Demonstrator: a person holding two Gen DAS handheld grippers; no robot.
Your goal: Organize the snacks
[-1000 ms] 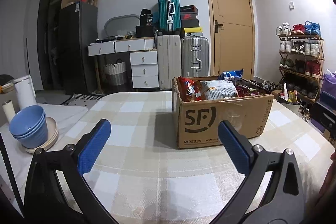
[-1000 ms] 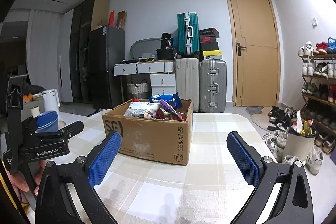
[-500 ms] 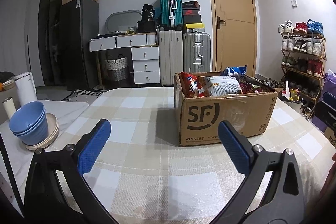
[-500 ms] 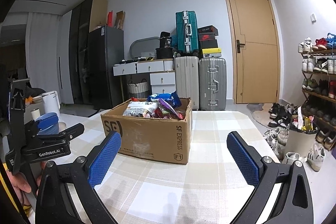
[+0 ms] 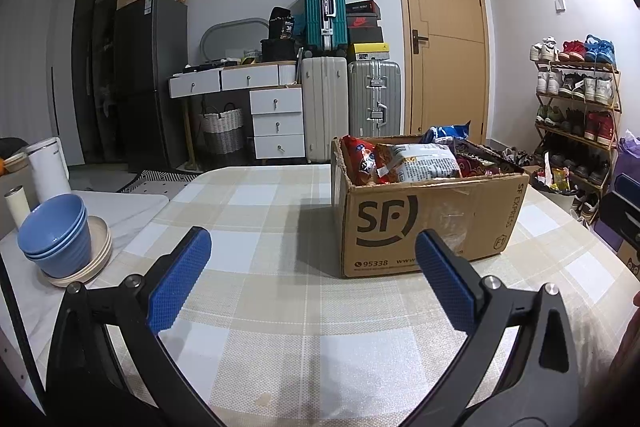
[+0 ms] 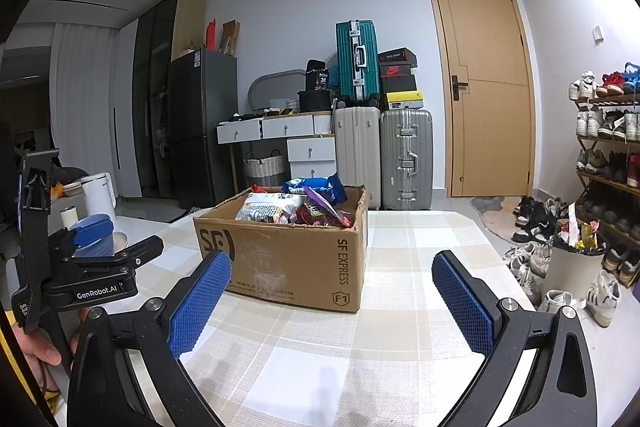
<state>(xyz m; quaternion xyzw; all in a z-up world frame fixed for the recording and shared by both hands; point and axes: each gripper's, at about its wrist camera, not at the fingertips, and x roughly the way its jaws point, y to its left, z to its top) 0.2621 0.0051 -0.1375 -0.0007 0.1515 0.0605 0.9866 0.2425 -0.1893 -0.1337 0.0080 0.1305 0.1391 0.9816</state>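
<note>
A brown cardboard box (image 5: 428, 223) (image 6: 288, 259) marked SF stands on the checked tablecloth, filled with snack bags. A white and orange bag (image 5: 420, 163) (image 6: 272, 207) lies on top, a red bag (image 5: 360, 159) leans at the left end, and a blue bag (image 6: 316, 187) sticks up at the back. My left gripper (image 5: 312, 271) is open and empty, short of the box's front left. My right gripper (image 6: 332, 291) is open and empty, in front of the box's near corner. In the right wrist view the left gripper (image 6: 100, 247) shows at the left, held by a hand.
Stacked blue bowls (image 5: 56, 235) on a plate, a white kettle (image 5: 48, 167) and a small cup sit at the table's left. Suitcases (image 5: 344, 107), a drawer desk, a fridge and a door line the back wall. A shoe rack (image 5: 576, 115) and a bin (image 6: 572, 267) stand to the right.
Both wrist views have tilted slightly upward and the box sits a little lower and nearer in view. Both grippers stay open and empty.
</note>
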